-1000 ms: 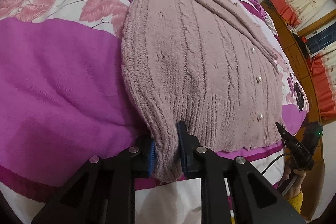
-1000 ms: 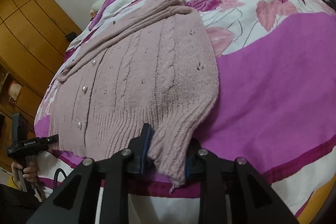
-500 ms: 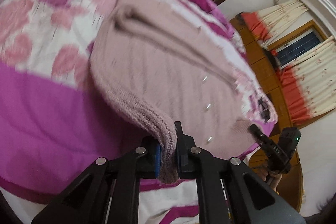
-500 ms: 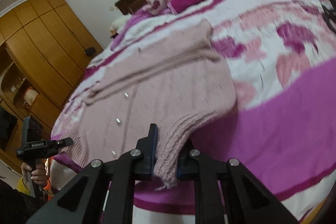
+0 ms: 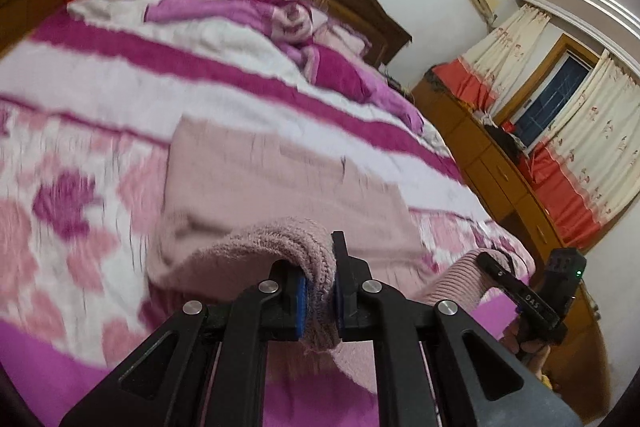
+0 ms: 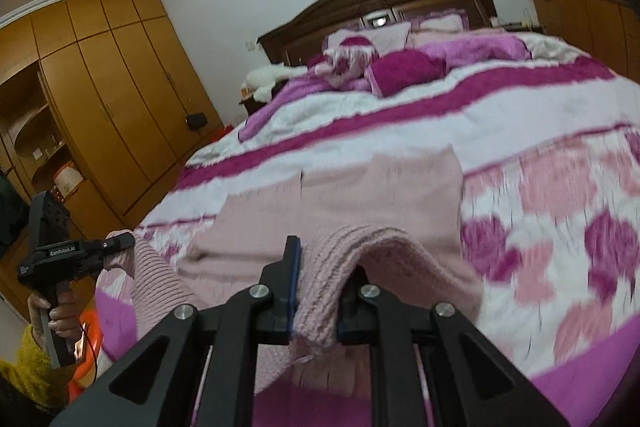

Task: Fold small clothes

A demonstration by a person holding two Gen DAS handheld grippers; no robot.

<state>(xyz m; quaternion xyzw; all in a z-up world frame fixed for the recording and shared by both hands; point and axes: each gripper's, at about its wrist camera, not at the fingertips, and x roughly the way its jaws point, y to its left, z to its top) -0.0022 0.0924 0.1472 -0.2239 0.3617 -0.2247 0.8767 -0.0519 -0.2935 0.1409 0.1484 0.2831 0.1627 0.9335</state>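
A: Jaws? 
B: Left gripper (image 5: 319,301) pinched tight on one hem corner of the dusty-pink cable-knit cardigan (image 5: 280,187); right gripper (image 6: 316,301) clamped on the other corner, jaws narrow w/ thick knit between. Hem's lifted, rest lies on the pink-and-white floral bedspread (image 6: 560,147).
A: Handling?
B: Prob. soft, light, stretchy, sags betw. grips. Ribbed hem corners look the best hold; buttons could snag.
A: Writing?
B: "GenRobot.AI" on left tool in right view; other markings too blurred.

Cardigan (image 5: 280,179) lies on bed (image 5: 80,187), pillows (image 5: 304,23) behind.
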